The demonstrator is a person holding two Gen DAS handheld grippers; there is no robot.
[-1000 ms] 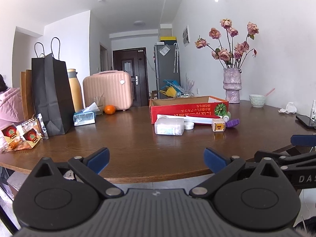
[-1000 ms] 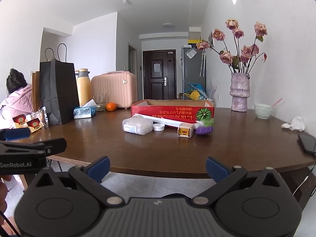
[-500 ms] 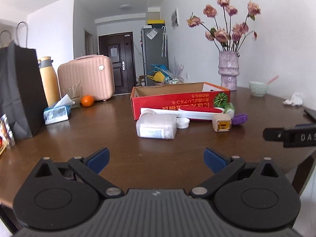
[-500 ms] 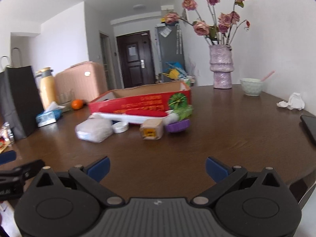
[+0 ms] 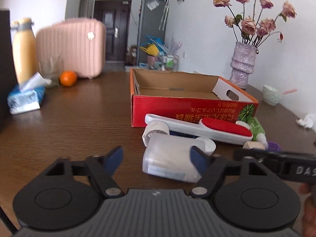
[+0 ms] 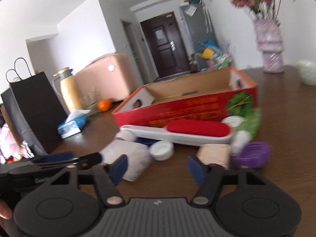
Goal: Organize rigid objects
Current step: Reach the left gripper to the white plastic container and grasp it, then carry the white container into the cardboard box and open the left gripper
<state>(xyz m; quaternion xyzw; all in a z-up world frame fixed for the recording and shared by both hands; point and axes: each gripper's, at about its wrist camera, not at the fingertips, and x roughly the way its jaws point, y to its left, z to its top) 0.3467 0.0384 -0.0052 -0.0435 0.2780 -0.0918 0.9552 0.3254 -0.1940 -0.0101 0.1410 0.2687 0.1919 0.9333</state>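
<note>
**Both claws closing near the clutter**

Our left claw [image 5: 156,162] is closing, pinching nothing; the translucent plastic bottle [image 5: 167,158] lies on the desk [image 5: 79,122] beyond its right finger. Our right claw [image 6: 158,166] is closing too, nothing between its fingers. The lint brush [image 6: 183,131] lies just before the empty red cardboard box [image 6: 189,108].

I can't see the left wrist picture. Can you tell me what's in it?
The left gripper, fingers closing on nothing, nears a white bottle lying on a brown table. Behind are a lint brush and an empty red box.
</note>
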